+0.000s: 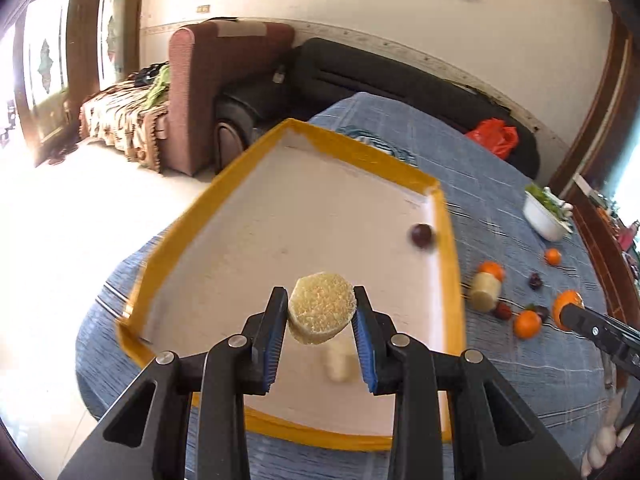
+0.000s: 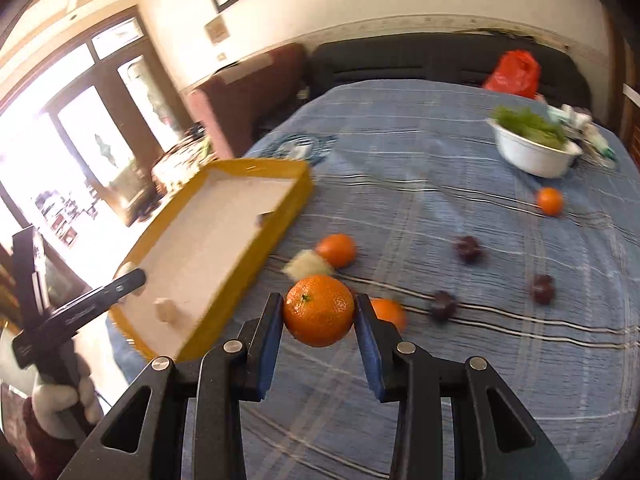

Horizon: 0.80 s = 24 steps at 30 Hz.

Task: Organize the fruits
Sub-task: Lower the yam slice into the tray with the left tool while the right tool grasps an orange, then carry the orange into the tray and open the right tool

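Left tongs (image 1: pixel 321 312) and right tongs (image 2: pixel 319 312): black plastic linkage arms, silver pivot screws, blue ribbed pads (image 1: pixel 366 344). Hand (image 2: pixel 60 400): white glove, dark red sleeve.

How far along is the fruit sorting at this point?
Early stage. Done: the yellow tray holds one dark plum and one pale chunk. In hand: the left gripper holds another pale slice over the tray; the right gripper grips an orange. Left on the blue cloth: several oranges, plums and a pale piece.
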Each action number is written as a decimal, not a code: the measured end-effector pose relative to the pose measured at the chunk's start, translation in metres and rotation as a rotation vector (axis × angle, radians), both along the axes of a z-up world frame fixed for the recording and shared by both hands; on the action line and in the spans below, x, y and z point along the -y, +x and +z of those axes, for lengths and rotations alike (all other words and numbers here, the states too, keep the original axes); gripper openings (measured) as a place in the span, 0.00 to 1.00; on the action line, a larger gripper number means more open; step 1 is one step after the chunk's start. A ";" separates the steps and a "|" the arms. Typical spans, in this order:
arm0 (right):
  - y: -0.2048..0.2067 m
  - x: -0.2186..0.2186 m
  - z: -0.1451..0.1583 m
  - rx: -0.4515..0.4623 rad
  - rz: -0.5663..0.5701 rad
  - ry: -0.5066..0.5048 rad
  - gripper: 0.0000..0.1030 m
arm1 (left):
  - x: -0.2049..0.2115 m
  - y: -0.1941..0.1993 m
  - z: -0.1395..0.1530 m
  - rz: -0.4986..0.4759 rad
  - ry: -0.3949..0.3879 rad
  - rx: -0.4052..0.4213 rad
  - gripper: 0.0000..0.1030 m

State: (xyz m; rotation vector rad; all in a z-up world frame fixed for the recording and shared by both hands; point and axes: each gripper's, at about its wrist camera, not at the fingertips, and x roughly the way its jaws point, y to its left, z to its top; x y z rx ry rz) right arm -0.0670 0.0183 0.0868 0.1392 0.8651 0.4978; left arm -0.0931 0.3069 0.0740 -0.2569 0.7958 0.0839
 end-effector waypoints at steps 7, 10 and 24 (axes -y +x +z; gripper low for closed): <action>0.018 -0.105 -0.011 -0.055 0.174 -0.008 0.39 | -0.035 0.018 -0.016 0.044 -0.028 -0.044 0.31; 0.027 -0.140 -0.026 -0.083 0.218 -0.038 0.39 | -0.047 0.021 -0.024 0.054 -0.063 -0.063 0.31; 0.037 -0.186 -0.036 -0.062 0.260 -0.114 0.43 | -0.078 -0.006 0.000 0.094 -0.193 0.018 0.54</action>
